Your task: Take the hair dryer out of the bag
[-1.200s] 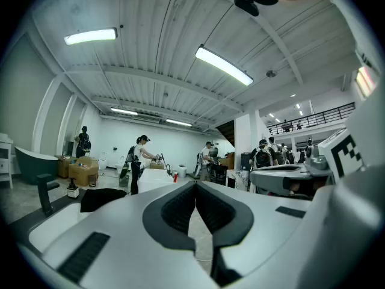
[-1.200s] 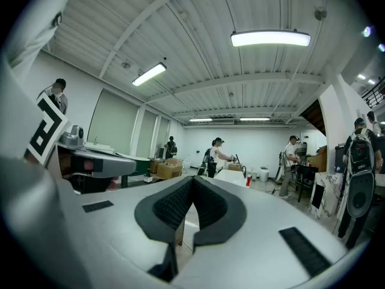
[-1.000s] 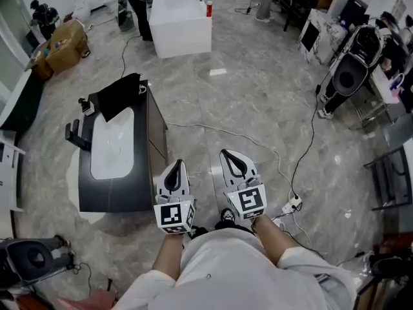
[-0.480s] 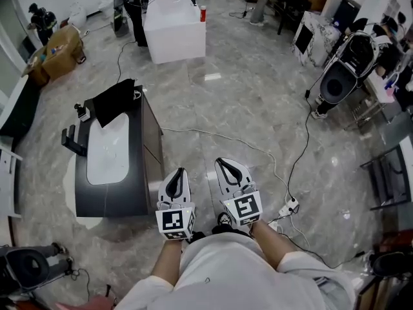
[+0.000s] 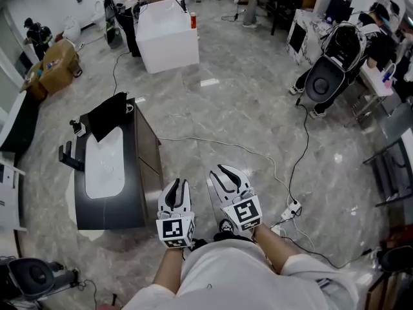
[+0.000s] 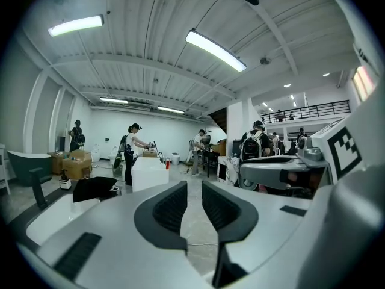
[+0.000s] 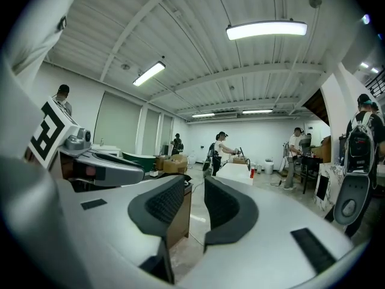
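Left gripper (image 5: 175, 188) and right gripper (image 5: 225, 174) have just been opening: ribbed black pads (image 6: 171, 207) narrowly apart, nothing between. Floppy black bag (image 5: 107, 113) drapes the glossy dark cabinet (image 5: 146, 168).

Dark bench and black bag on a pale marbled floor.

The floor (image 5: 245, 108) is glossy light grey, veined with cloudy white streaks. The bench (image 5: 148, 173) is charcoal, almost black, with a plain white panel (image 5: 106, 166) set in its top. The bag (image 5: 106, 113) on its far end is solid black, no pattern. Further off, a second bench (image 5: 169, 37) is plain white and carries a red can (image 5: 192, 20). The cardboard boxes (image 5: 55, 60) are tan brown. A thin white cable (image 5: 213, 141) crosses the floor. The person's shirt (image 5: 226, 276) is white.
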Demonstrator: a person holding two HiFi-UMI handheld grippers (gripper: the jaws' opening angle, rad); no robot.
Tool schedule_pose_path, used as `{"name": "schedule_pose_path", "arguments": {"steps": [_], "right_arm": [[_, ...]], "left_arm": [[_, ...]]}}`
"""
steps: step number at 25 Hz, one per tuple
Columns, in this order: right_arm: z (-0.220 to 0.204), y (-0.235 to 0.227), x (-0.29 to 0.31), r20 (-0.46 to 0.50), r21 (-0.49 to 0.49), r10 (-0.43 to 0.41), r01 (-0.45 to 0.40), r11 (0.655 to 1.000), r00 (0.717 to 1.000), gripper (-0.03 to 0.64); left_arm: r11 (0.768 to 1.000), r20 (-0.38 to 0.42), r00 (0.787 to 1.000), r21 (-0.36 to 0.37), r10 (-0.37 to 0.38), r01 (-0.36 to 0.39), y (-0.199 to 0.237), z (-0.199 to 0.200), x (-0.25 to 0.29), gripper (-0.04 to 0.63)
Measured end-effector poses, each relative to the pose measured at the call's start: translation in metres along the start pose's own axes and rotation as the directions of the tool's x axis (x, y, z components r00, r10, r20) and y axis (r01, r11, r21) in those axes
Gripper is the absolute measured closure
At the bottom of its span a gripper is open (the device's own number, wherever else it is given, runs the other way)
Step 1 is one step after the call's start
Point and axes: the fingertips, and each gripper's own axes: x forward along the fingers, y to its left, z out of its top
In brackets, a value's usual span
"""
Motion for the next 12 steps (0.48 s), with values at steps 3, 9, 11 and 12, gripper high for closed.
{"name": "schedule_pose_path", "arguments": {"steps": [3,9,11,12], "right_arm": [[-0.008,-0.017,-0.002,-0.003,0.006,0.01,-0.01,1.0,1.0,0.511],[-0.014,-0.05,0.011,0.001,0.026,0.049,-0.049,0.998,0.999,0.511],[-0.019,-0.061,0.018,-0.001,0.029,0.065,-0.065,0.997,0.998,0.511],[-0.021,-0.067,0.023,-0.004,0.035,0.074,-0.074,0.997,0.997,0.511]], "left_arm": [[1.0,-0.013,1.0,-0.004,0.01,-0.01,-0.007,-0.003,0.012,0.512],[0.998,-0.044,0.997,-0.022,0.065,-0.066,-0.015,-0.007,0.037,0.512],[0.995,-0.065,0.994,-0.022,0.093,-0.095,-0.017,-0.013,0.042,0.512],[0.994,-0.077,0.991,-0.022,0.107,-0.109,-0.017,-0.016,0.045,0.512]]}}
